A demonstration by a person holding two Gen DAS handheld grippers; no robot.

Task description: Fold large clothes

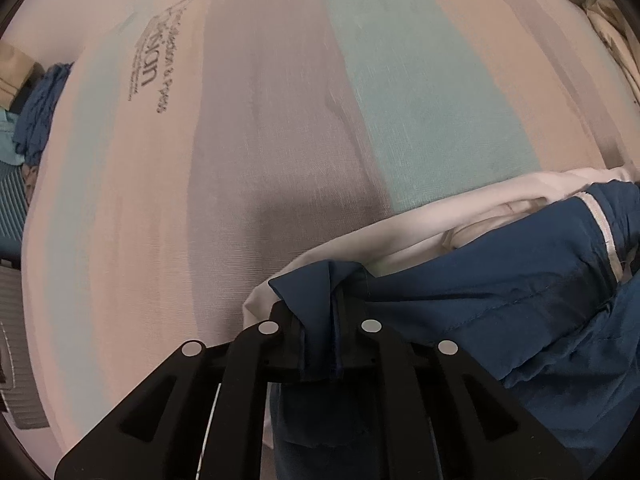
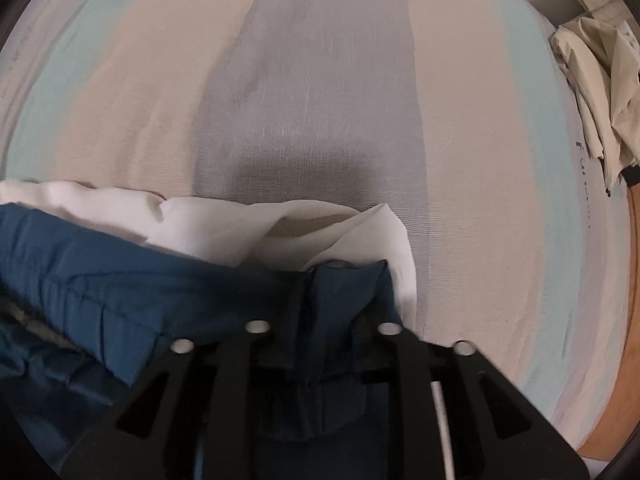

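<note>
Left gripper [image 1: 320, 332]: I'm holding it low over the bed, jaws pinched together on a bunched fold of the blue garment [image 1: 500, 304], the cloth squeezed right between the two fingers.

Right gripper [image 2: 320, 340]: same story on my other side, I'm clamping it on a gathered edge of the blue garment [image 2: 140, 276], fabric pushing up between the fingers.

Blue garment: it's stretching between my two grippers, wrinkled and sagging, with a stitched seam and a pale band [image 1: 604, 232] running along it on the left wrist view.

White lining [image 2: 224, 224]: it's peeking out just beyond the blue fabric, lying against it, loosely folded and showing in the left wrist view too [image 1: 460, 200].

Striped sheet [image 2: 312, 92]: it's spreading out past the garment in beige, grey and teal bands, carrying the clothes; printed lettering [image 1: 154, 68] is sitting toward its far left edge.

Cream cloth [image 2: 600, 92]: it's lying crumpled at the sheet's far right edge, well apart from my grippers.

Blue bundle [image 1: 40, 116]: it's bunching up just off the sheet's left edge.

Wooden floor [image 2: 624, 340]: it's showing beyond the sheet's right edge.
</note>
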